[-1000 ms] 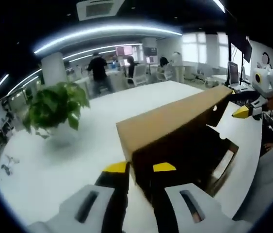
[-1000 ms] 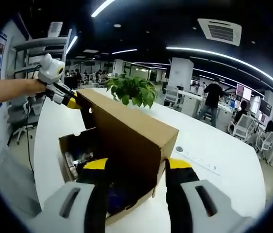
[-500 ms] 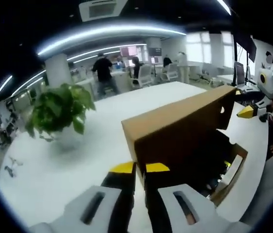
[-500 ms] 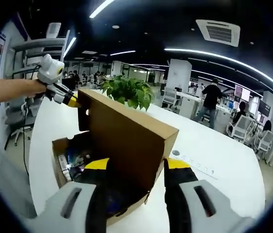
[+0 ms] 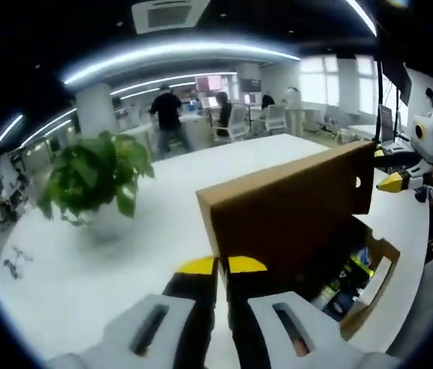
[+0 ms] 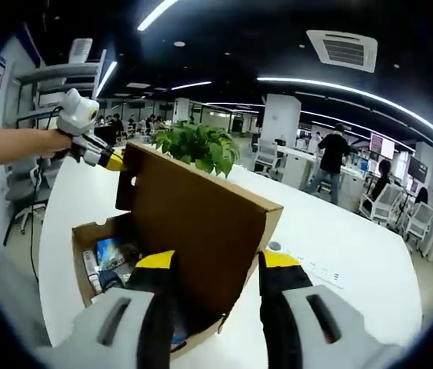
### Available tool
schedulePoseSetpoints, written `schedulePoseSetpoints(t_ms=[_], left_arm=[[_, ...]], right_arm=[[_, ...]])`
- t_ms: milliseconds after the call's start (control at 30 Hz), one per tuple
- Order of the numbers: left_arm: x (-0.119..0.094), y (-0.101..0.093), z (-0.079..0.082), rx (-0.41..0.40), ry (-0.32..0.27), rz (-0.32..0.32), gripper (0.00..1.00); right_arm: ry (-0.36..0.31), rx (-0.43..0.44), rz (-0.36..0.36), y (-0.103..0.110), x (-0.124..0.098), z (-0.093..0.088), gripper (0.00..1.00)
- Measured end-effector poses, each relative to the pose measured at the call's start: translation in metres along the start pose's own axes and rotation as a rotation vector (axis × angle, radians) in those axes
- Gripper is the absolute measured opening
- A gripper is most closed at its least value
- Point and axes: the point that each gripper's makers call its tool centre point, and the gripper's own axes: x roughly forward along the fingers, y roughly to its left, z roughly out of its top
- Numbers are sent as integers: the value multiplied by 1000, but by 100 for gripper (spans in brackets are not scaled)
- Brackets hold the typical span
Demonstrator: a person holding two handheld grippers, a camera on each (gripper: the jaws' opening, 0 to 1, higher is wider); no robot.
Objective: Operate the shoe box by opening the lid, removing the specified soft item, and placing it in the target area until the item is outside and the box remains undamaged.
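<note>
While the shoe box (image 6: 116, 269) sits open on the white worktop (image 6: 339, 254), its brown cardboard lid (image 6: 193, 223) stands raised nearly upright over the tray. Seen from the right gripper view, the left gripper (image 6: 112, 160) reaches in from the left, held by a person's hand (image 6: 43, 142), with its yellow tips at the far upper corner of the lid; whether they actually pinch the cardboard is too small to tell there. From the left gripper view, the left gripper (image 5: 222, 266) has its two yellow-tipped jaws drawn almost together at the near corner of the lid (image 5: 285, 219), and they seem to clamp the lid's edge. The right gripper (image 6: 210, 260) stands with its jaws wide apart, one on each side of the lid's near end, gripping nothing. It shows again in the left gripper view as a yellow tip (image 5: 391, 182) just beyond the lid's far corner. Inside the box (image 5: 362, 269) lie mixed colourful things, among them a blue packet (image 6: 112, 252); the soft item cannot be singled out. A potted plant (image 5: 93, 173) stands on the worktop behind the box. People stand among desks in the background.
</note>
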Motion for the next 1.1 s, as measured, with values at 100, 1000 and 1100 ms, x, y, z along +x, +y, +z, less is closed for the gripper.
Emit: schedulePoseSetpoints(t_ms=[100,1000,1100], left_arm=[[2,2,1,-4,-5,-1,0],[26,11,8,-37,-32,-10,0],[28,11,8,-41,-32,-11,0]], right_arm=[[-2,0,-5,-2,3,0,38],[141,108,-121,-24,5,-62,17],[157,150,-126,-23,5,-70,13]])
